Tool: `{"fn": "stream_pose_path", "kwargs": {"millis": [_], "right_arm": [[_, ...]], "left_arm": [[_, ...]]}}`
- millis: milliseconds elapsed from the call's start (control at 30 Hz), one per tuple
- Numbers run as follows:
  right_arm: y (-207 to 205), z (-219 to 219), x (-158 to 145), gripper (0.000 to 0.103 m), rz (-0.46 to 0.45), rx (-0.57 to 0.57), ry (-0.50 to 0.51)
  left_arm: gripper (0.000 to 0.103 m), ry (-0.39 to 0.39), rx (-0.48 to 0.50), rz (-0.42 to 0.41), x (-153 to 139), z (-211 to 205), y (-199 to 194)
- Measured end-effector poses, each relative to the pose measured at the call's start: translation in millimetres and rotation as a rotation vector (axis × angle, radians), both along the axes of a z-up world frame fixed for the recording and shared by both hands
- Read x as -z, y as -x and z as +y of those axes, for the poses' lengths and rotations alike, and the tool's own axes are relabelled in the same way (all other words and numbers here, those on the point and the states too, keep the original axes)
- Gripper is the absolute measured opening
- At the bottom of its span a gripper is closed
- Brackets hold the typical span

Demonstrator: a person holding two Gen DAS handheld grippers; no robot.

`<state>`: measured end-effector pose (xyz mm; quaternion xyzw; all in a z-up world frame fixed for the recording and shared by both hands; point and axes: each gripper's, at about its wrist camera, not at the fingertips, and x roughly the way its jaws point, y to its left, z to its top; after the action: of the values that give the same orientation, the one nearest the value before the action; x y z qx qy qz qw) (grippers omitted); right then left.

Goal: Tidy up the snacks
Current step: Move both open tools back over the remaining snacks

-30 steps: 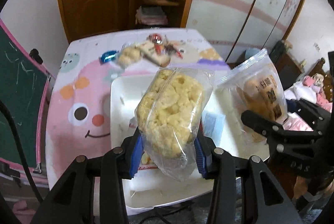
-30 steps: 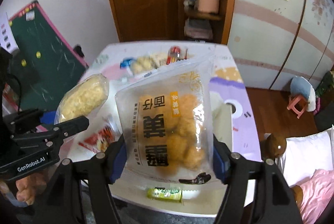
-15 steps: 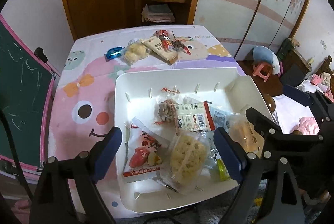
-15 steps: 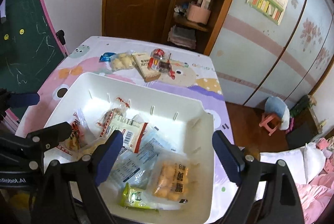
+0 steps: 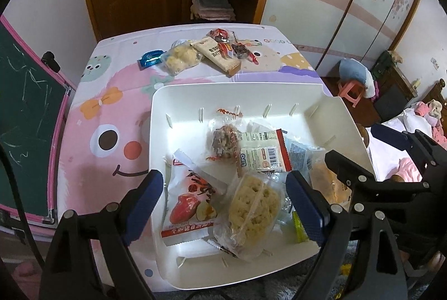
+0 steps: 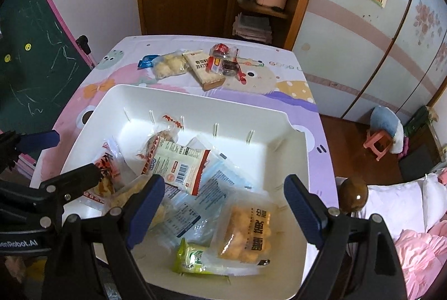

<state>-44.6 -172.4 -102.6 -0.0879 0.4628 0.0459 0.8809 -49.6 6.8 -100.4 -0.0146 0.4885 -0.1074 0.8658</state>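
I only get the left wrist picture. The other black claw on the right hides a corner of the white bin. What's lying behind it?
Observer: A clear bag of orange puffs, flat in the near right corner of the bin.
Operator: Is that claw gripping it?
Observer: No. The right claw has just been opening; its jaws stand wide with nothing between the pads.
Operator: And the yellow-green sliver beside it?
Observer: A whole green packet, lying against the puff bag's left edge.
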Motion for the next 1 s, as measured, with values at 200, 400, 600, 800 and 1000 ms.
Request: {"fn": "stream_pose_path", "kwargs": {"millis": [200,400,600,800,1000], "right_arm": [[-6,-3,1,0.088,0.019,0.000,-0.032],[-15,-8,-11,0.088,0.008,-0.017,-0.103],[-31,-12,-31,0.087,-0.084,0.012,-0.085],[-64,-11,-67,0.075,-0.111,-0.059,-0.083],[-110,-8,-130,0.074,-0.209,-0.082,-0.049]], "left_arm": [[0.089,-0.011,0.005,-0.008,2,-1,-4],[0.089,-0.053,-0.004,-0.073,-16,0,-11],[0.089,-0.074,-0.051,-0.161,-46,17,-27],[0.089,-0.075,-0.091,-0.243,-92,41,-59],[0.089,-0.091,-0.101,-0.312,-152,53,-108]]}}
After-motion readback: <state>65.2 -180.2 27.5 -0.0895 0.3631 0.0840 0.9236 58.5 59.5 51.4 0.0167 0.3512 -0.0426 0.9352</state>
